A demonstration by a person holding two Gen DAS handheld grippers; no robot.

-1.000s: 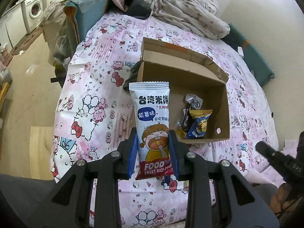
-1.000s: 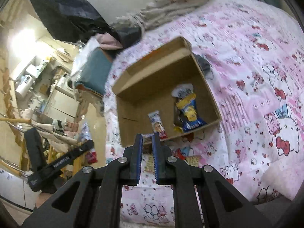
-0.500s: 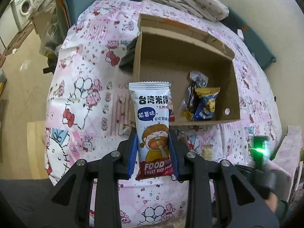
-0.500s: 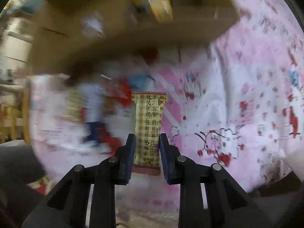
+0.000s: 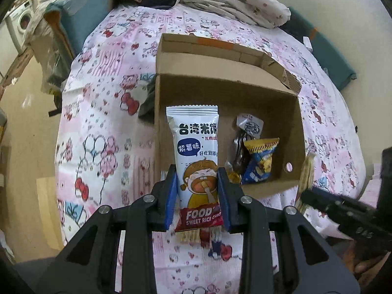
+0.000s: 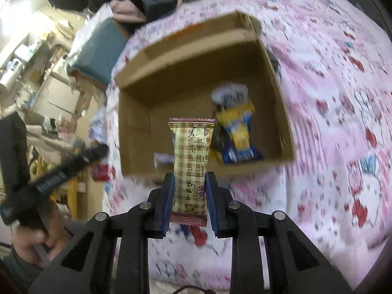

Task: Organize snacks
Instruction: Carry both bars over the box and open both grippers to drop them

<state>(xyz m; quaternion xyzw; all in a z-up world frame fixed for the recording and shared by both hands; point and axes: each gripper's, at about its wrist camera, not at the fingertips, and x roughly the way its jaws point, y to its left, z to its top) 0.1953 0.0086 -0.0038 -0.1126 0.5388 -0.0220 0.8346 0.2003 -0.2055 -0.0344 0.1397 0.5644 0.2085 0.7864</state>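
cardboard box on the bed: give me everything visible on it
The cardboard box is plain brown corrugated board, open-topped, with a flap folded along its far side and a strip of orange tape on the far rim. A small round hole pierces one side wall. It sits on the pink cartoon-print bedspread. Inside lie a blue-and-yellow snack pack and a dark clear-wrapped snack, touching each other near the hole-side wall. A dark cloth lies against the opposite outer wall.

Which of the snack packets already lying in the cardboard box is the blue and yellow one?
The triangular packet at the box's near-right corner; the darker packet with a white top lies just behind it.
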